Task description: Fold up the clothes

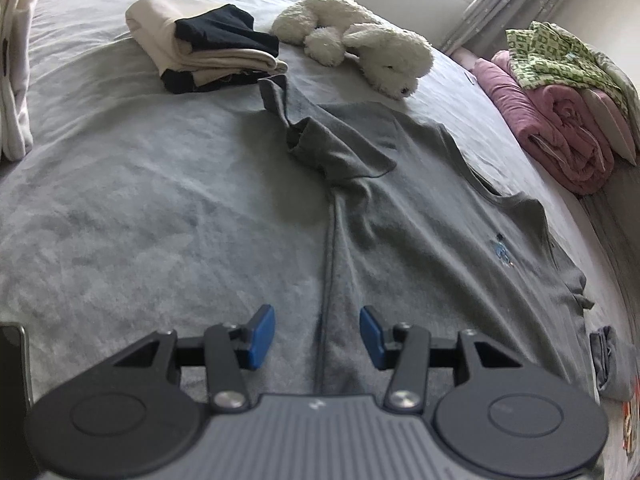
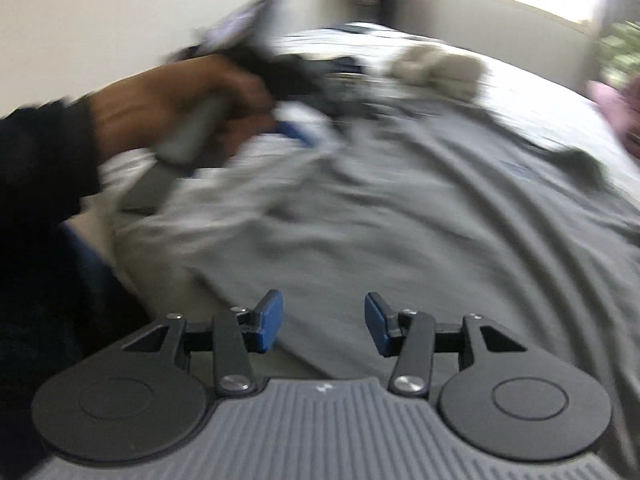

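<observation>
Grey shirt (image 1: 400, 216) spread flat on my bed (image 1: 120, 208), one sleeve folded in | left gripper (image 1: 317, 334) about half open over the shirt's side seam, gripping nothing | right gripper (image 2: 324, 326) parted likewise above grey cloth, empty, view blurred

Grey shirt (image 1: 420, 216) spread flat on bed, left side folded inward, sleeve doubled over.

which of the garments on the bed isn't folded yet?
The grey short-sleeved shirt, spread flat on the bed in front of the left gripper. The cream and black clothes sit in a folded stack, and the pink and green-patterned ones are piled at the bed's edge.
</observation>
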Tool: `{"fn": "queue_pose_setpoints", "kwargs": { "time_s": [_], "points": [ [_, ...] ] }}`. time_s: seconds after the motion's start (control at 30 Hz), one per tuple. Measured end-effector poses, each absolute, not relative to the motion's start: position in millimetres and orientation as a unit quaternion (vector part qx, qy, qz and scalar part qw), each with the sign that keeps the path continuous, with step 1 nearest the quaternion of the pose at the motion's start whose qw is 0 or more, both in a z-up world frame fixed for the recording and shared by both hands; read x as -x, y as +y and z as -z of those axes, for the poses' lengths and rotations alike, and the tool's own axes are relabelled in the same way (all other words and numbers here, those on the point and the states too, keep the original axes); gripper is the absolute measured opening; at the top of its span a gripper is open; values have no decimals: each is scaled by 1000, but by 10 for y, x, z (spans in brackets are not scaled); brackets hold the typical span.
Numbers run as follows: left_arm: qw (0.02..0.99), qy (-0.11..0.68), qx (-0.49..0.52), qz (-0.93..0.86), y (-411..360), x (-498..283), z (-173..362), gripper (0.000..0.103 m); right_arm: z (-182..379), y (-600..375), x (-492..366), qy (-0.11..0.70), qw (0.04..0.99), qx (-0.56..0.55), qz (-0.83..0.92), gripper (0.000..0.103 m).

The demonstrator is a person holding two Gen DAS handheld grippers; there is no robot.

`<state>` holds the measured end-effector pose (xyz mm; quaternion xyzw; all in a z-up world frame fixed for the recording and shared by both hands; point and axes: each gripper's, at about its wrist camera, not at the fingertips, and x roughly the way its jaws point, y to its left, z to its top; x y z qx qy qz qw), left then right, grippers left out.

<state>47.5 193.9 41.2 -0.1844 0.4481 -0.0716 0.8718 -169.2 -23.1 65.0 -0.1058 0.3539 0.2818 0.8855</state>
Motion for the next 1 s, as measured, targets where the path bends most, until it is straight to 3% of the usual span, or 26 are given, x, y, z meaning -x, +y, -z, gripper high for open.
{"fn": "queue_pose_setpoints", "kwargs": {
  "time_s": [0.37, 0.47, 0.5, 0.53, 0.63, 1.0],
  "points": [
    [876, 446, 164, 88, 1938, -463, -376, 42, -432, 540, 1613, 354, 864, 139, -330, 50],
    [879, 444, 146, 90, 1903, -460, -371, 23, -338, 585, 1584, 365, 864, 141, -316, 34],
    [879, 444, 144, 93, 1897, -461, -368, 6, -324, 579, 1577, 365, 866, 137, -314, 31],
    [877, 445, 148, 98, 1901, -465, -361, 0, -327, 566, 1567, 366, 867, 128, -312, 24],
    [881, 440, 144, 100, 1895, -460, -378, 0, -359, 518, 1550, 366, 872, 105, -306, 14],
    [884, 435, 148, 86, 1980, -422, -455, 0, -437, 510, 1606, 375, 868, 67, -319, 9]
  ]
}}
